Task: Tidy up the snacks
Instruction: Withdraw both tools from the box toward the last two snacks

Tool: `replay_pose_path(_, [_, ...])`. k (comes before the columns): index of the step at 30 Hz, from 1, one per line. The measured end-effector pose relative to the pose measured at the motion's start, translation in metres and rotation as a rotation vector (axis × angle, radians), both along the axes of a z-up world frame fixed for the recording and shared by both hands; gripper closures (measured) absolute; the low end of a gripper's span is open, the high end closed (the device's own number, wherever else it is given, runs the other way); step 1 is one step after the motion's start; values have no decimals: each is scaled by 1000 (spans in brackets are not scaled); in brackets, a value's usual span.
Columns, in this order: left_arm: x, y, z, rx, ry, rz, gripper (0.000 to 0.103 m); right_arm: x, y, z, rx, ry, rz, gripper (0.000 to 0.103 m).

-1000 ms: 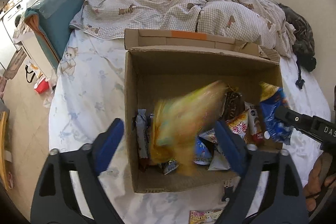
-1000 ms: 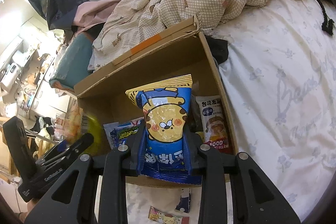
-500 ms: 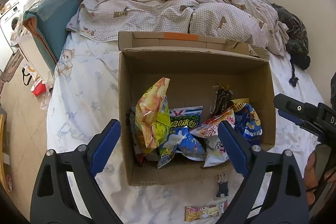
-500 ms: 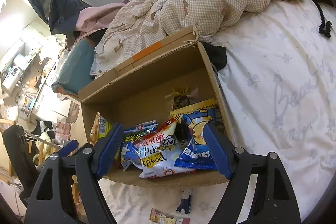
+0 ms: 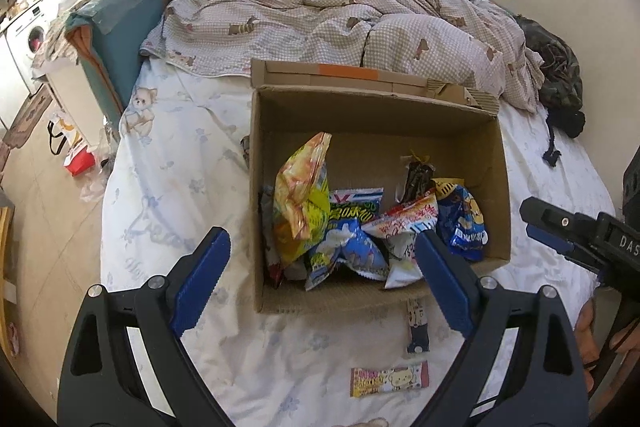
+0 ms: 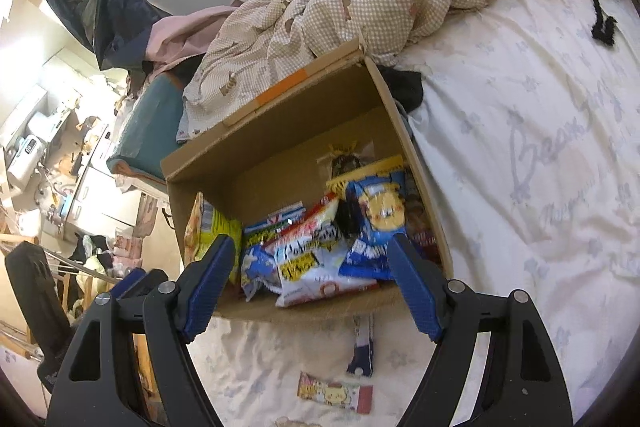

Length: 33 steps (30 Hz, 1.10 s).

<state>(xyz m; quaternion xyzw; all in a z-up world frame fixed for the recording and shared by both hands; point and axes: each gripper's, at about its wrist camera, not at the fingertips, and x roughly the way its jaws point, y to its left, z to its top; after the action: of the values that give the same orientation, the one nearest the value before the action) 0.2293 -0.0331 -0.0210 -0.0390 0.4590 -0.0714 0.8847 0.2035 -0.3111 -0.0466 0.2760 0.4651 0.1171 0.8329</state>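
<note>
The box (image 5: 376, 115) is seen on the bed (image 5: 180, 163), packed with snacks (image 5: 360, 227). Both the left gripper (image 5: 320, 279) and the right gripper (image 6: 312, 283) are held apart, nothing gripped. Two packets (image 5: 390, 381) are left lying on the sheet just before the box.

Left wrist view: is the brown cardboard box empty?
No, the brown cardboard box holds several snack packets, among them a tall yellow bag.

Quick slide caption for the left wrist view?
Open left gripper above cardboard box of snack bags; two packets remain on the bedsheet.
</note>
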Motion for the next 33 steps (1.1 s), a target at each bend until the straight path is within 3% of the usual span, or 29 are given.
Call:
replay_pose_path(13, [-39,-2,-30,-23,137,22,11,-45,-5,-16,8,86,-12,21])
replay_pose_path(21, [-50,-25,-62,-5,239,-41,11,-70,-28,-31,84,159,-97,21])
replay_pose_path(26, [-52,-43,-92,-6,323,-78,11,-67,-40,-45,131,209,-137,21])
replay_pose_path(33, [-58,-75,-141,-15,484,-144,11,-63,-39,-58,104,259,-132,21])
